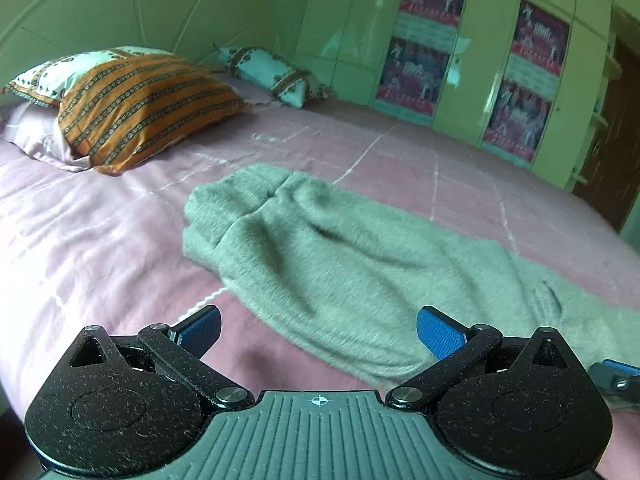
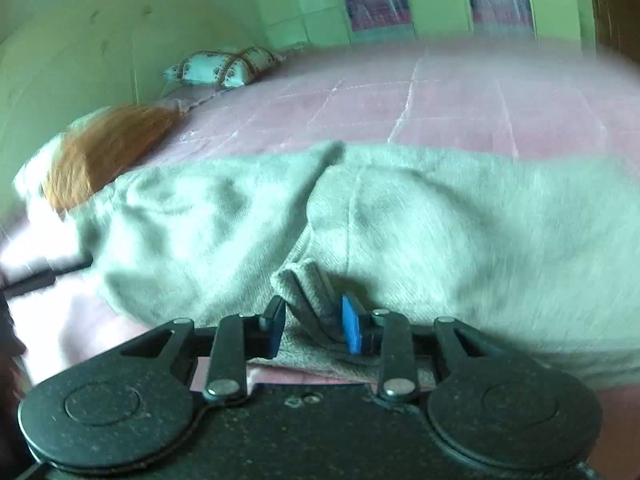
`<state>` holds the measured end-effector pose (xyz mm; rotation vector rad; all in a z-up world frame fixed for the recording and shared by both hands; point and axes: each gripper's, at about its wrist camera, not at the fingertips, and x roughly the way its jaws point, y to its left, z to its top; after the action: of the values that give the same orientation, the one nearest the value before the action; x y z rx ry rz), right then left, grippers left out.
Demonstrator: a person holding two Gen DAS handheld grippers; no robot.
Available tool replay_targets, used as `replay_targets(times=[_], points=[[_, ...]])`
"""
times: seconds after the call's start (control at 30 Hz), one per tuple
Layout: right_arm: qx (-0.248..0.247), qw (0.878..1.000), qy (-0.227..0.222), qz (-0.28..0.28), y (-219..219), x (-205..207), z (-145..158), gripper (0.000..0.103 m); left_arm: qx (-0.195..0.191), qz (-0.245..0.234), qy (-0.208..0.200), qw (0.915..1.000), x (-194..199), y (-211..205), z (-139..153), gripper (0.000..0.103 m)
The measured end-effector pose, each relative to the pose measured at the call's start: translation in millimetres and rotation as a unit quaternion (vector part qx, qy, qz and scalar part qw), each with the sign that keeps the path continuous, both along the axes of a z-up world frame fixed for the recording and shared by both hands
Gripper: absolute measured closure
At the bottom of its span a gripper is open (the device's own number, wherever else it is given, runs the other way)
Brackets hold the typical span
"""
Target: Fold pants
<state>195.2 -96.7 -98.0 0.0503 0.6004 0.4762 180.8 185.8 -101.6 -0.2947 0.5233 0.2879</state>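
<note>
- Pants (image 1: 340, 264), grey and fuzzy, lie spread across the pink bedsheet (image 1: 100, 240), stretching ahead of both tongs, with the folded end farthest from the left tongs.
- Orange striped pillow (image 1: 136, 108) sits far ahead and to the left of the left tongs; a small patterned bolster (image 1: 276, 74) lies beyond it by the green wardrobe (image 1: 472, 60).
- Left tongs (image 1: 319, 330) hang released, jaws spread wide above the near edge of the pants, nothing between them.
- Right tongs (image 2: 314, 326) have a bunched fold of the pants between narrowly parted jaws; whether the blue pads (image 2: 352, 328) press it I cannot tell.
</note>
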Motion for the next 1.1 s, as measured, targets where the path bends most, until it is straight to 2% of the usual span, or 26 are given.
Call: replay_targets(times=[0.07,0.2,0.27,0.37,0.43,0.47,0.53,0.57,0.7,0.83,0.9,0.93,1.0,1.03,1.1], points=[[0.06,0.998,0.014,-0.002,-20,-4,10,0.088,-0.007,-0.003,-0.004,1.0,1,-2,-4,0.0],[0.076,0.995,-0.008,-0.056,-46,-3,25,0.086,-0.05,-0.061,-0.014,0.9967,8,-24,-2,0.0],[0.102,0.991,0.002,-0.089,-63,-2,28,0.086,-0.048,-0.101,-0.016,0.9936,16,-50,4,0.0],[0.106,0.987,0.0,-0.125,-89,-2,32,0.082,-0.042,-0.147,-0.004,0.9882,34,-91,10,0.0],[0.113,0.983,-0.003,-0.142,-107,-6,31,0.081,-0.058,-0.169,0.007,0.9839,44,-113,13,0.002],[0.117,0.982,-0.002,-0.148,-113,-7,30,0.081,-0.07,-0.176,0.016,0.9817,48,-123,10,0.015],[0.123,0.979,0.003,-0.162,-130,-13,26,0.081,-0.097,-0.185,0.039,0.9771,60,-137,6,0.031],[0.127,0.978,0.006,-0.167,-136,-15,21,0.081,-0.113,-0.185,0.052,0.9749,66,-141,3,0.035],[0.14,0.974,0.013,-0.18,-149,-14,5,0.081,-0.139,-0.181,0.07,0.9712,75,-155,-3,0.036],[0.153,0.97,0.019,-0.189,-160,-13,-1,0.08,-0.206,-0.173,0.075,0.9602,82,-160,-12,0.037],[0.158,0.968,0.022,-0.193,-164,-13,-2,0.08,-0.228,-0.157,0.079,0.9578,85,-157,-20,0.078],[0.158,0.968,0.023,-0.195,-166,-12,-2,0.08,-0.235,-0.153,0.064,0.9578,81,-154,-21,0.084],[0.161,0.967,0.015,-0.196,-168,-12,4,0.08,-0.21,-0.148,0.026,0.9661,66,-150,-15,0.084],[0.164,0.966,0.004,-0.197,-172,-15,8,0.08,-0.199,-0.15,0.022,0.9682,60,-151,-16,0.084],[0.163,0.966,-0.012,-0.2,-176,-16,11,0.079,-0.191,-0.148,0.051,0.9689,58,-153,-32,0.084]])
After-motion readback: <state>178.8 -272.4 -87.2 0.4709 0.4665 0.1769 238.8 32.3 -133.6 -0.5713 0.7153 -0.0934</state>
